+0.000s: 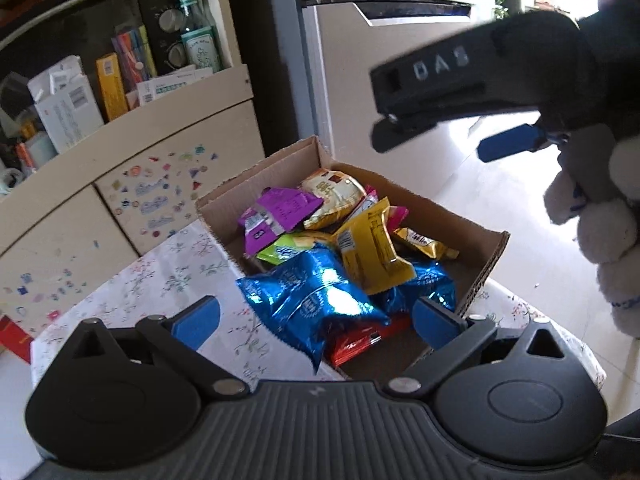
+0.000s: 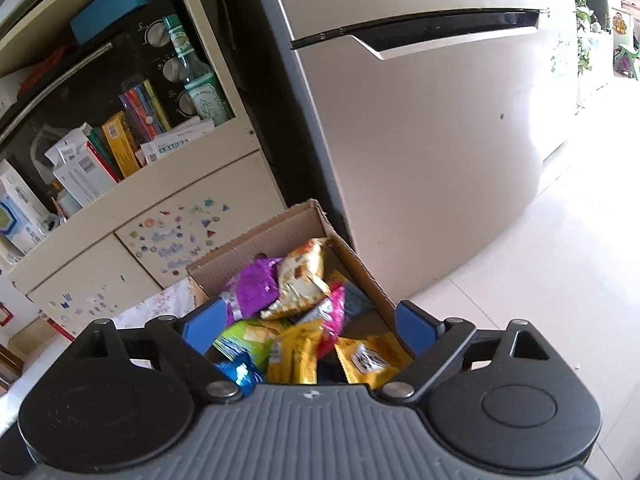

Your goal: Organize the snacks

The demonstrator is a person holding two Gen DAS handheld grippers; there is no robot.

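In the left wrist view the cardboard box (image 1: 486,258) sits mid-frame on a floral tablecloth (image 1: 168,272), packed with snack packets. The left gripper (image 1: 316,318) fills the bottom of the frame with its blue fingers (image 1: 198,320) spread wide apart, released and gripping nothing. A blue foil packet (image 1: 312,300) lies in the near end of the box, just above and between those fingers, with no pad pressing on it. A yellow packet (image 1: 370,248) leans over it toward the centre, a purple packet (image 1: 280,212) lies above and to the left, and a red packet (image 1: 360,342) peeks out beneath the blue foil.

At the right edge a gloved hand (image 1: 600,216) holds the right gripper (image 1: 440,140) over the box's upper right.

In the right wrist view the right gripper (image 2: 308,322) is likewise released, its blue fingers (image 2: 416,326) standing wide either side of the box (image 2: 256,248), with the packets showing between and below them, untouched. A refrigerator (image 2: 420,140) fills the upper right, a shelf unit (image 2: 132,208) the left.
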